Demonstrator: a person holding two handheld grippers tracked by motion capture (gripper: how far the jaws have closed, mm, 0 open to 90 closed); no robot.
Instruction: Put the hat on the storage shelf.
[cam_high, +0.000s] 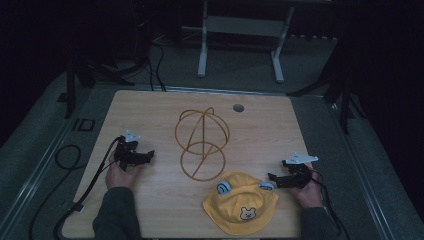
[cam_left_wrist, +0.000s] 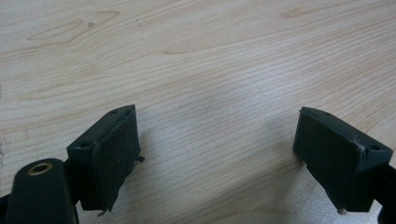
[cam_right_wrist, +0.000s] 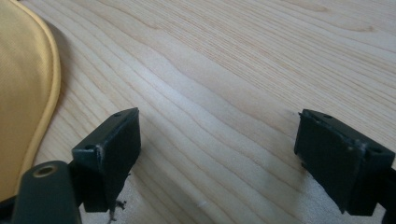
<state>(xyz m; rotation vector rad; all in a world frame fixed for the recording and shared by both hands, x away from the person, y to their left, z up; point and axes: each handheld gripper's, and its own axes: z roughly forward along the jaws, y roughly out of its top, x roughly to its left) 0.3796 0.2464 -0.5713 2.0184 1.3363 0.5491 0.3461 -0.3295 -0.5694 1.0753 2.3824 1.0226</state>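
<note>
A yellow child's hat (cam_high: 240, 202) with a bear patch and two blue ears lies at the table's front, right of centre. A golden wire stand (cam_high: 201, 143) made of hoops rests at the middle of the table. My left gripper (cam_high: 148, 155) sits low over the wood at the left, left of the stand, jaws wide apart with bare wood between them (cam_left_wrist: 217, 154). My right gripper (cam_high: 273, 178) is at the hat's right edge, open, with nothing between its jaws (cam_right_wrist: 217, 154). The hat's yellow brim (cam_right_wrist: 25, 88) lies to the left in the right gripper view.
The wooden table (cam_high: 150, 115) has a round grommet hole (cam_high: 238, 107) near its far edge. Black cables (cam_high: 70, 165) trail off the left side. A white desk frame (cam_high: 240, 45) stands on the floor beyond the table.
</note>
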